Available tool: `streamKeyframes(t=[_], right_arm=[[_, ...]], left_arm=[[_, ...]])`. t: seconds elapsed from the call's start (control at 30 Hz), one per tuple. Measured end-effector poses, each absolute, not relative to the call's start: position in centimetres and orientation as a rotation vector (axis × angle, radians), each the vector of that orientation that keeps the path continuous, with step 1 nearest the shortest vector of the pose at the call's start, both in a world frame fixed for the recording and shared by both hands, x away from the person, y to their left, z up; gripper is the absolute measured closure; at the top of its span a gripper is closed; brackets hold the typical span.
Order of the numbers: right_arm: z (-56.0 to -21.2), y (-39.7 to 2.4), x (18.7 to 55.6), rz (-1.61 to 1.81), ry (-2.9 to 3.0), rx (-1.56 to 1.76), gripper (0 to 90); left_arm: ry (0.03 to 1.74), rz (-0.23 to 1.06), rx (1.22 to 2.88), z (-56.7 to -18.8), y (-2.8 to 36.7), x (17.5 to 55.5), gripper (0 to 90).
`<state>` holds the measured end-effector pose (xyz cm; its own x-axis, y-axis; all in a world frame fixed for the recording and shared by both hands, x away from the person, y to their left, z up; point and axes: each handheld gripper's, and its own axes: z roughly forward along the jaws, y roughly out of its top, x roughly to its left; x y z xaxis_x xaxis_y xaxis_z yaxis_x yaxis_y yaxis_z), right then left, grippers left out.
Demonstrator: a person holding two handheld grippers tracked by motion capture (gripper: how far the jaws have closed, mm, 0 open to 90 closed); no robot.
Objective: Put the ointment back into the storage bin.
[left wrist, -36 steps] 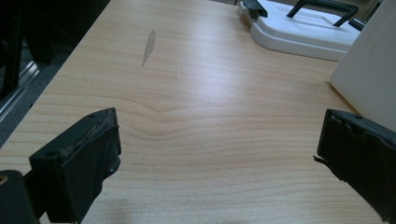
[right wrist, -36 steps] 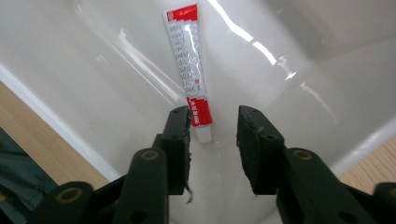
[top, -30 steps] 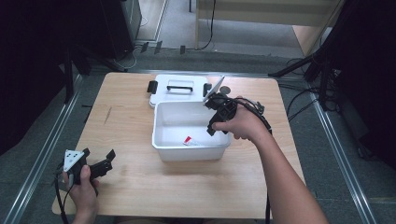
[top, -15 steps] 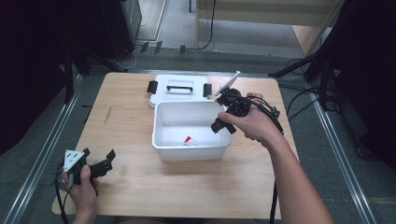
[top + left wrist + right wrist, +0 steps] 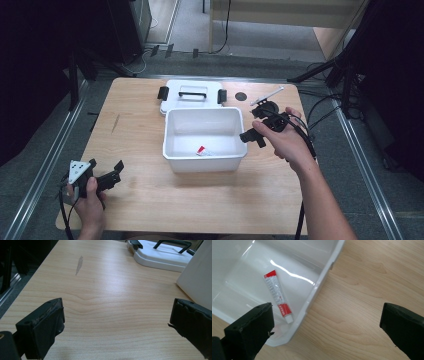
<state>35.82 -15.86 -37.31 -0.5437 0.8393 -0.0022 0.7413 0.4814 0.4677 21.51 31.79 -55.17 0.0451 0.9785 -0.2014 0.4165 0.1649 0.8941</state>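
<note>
Toothpaste-like packaging is what we notice first: a small white tube with red ends (image 5: 278, 296) lies flat on the floor of the white rectangular plastic bin (image 5: 170, 135), close to its front wall. We see the bin standing open near the middle of the light wooden table (image 5: 140, 105), and just behind it, touching or nearly so, its white lid with a black handle and black side clips (image 5: 190, 95). Our right gripper (image 5: 257, 131) hovers beside the bin's right wall, its jaws spread wide and empty; in the right gripper view the bin's rim runs between them, with the tube near one jaw. Behind that hand a thin white stick-like item (image 5: 267, 96) and a dark round spot (image 5: 241, 96) sit on the table. Our left gripper (image 5: 107, 175) rests low at the table's front left corner, well apart from the bin, jaws likewise wide with nothing between them but bare wood.
</note>
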Motion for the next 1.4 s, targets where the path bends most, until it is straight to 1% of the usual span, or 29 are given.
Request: streamKeyframes(t=[0.47,0.7,1.4], right_arm=[[-40.3,-21.3,34.0,0.835,2.275,1.419,0.0],[-41.7,-22.6,33.2,0.892,2.204,1.412,0.0],[-47.7,-27.1,30.3,1.064,1.99,1.44,0.2]], left_arm=[[1.519,0.772,1.401,-55.2,31.8,21.5,0.4],[1.519,0.772,1.401,-55.2,31.8,21.5,0.4],[1.518,0.77,1.4,-55.2,31.8,21.5,0.4]])
